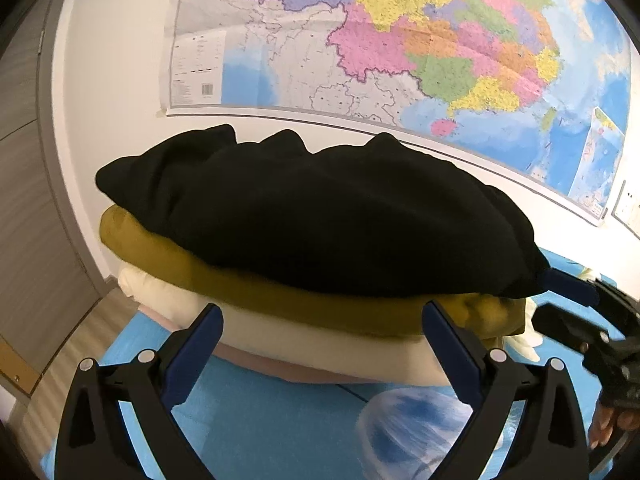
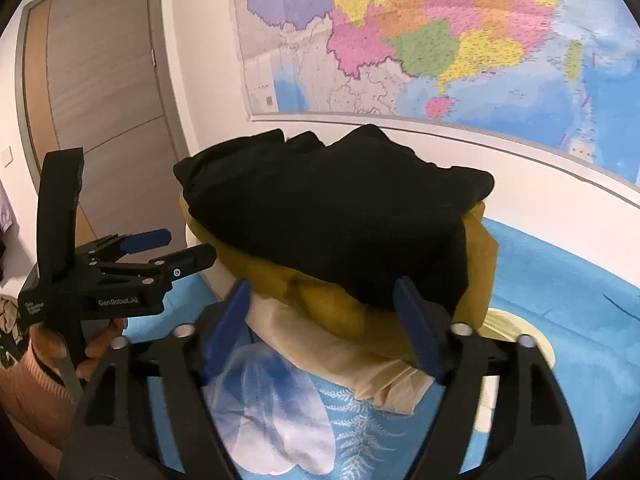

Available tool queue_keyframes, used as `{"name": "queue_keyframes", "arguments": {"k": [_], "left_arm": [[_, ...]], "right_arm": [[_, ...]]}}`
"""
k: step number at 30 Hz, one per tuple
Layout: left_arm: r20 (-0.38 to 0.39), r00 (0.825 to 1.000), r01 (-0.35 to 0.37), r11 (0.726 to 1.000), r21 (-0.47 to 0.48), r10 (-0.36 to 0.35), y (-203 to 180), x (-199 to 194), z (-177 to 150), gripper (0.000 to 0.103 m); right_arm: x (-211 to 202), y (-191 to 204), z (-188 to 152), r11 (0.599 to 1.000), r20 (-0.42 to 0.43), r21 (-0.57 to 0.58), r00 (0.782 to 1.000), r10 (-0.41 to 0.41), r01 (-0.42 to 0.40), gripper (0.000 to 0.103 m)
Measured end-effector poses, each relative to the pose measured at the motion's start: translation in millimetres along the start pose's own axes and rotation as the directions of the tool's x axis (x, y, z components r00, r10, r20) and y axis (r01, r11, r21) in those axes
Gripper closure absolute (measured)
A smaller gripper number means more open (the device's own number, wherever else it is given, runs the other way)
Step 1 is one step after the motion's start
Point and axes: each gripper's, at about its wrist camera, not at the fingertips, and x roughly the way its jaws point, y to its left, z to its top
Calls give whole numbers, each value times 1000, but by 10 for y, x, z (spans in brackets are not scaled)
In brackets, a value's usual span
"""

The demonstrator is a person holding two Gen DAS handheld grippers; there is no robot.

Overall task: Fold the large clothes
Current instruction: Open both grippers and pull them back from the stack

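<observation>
A stack of folded clothes lies on the blue bed sheet. A black garment is on top, over a mustard one, a cream one and a pinkish one at the bottom. My left gripper is open in front of the stack's near edge, with nothing between its fingers. My right gripper is open at the stack's right corner; the mustard garment and the black garment lie between its pads without being pinched. In the right wrist view the left gripper is open in a person's hand.
A large coloured map hangs on the white wall behind the stack. A grey-brown door stands at the left. The sheet has a white leaf print. A pale yellow ring-shaped thing lies right of the stack.
</observation>
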Motion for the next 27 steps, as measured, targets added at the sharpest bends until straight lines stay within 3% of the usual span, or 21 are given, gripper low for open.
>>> {"name": "queue_keyframes", "arguments": {"k": [6, 10, 27], "left_arm": [[23, 999, -37, 999, -6, 37, -138, -140, -20, 7], [-10, 1000, -10, 1000, -14, 10, -191, -162, -74, 7], [45, 994, -101, 995, -14, 101, -357, -504, -240, 7]], "right_arm": [[-77, 69, -89, 1000, 3, 1, 1000, 8, -8, 17], [-150, 107, -137, 1000, 24, -3, 1000, -12, 12, 6], [-442, 205, -345, 999, 56, 5, 998, -32, 32, 6]]}}
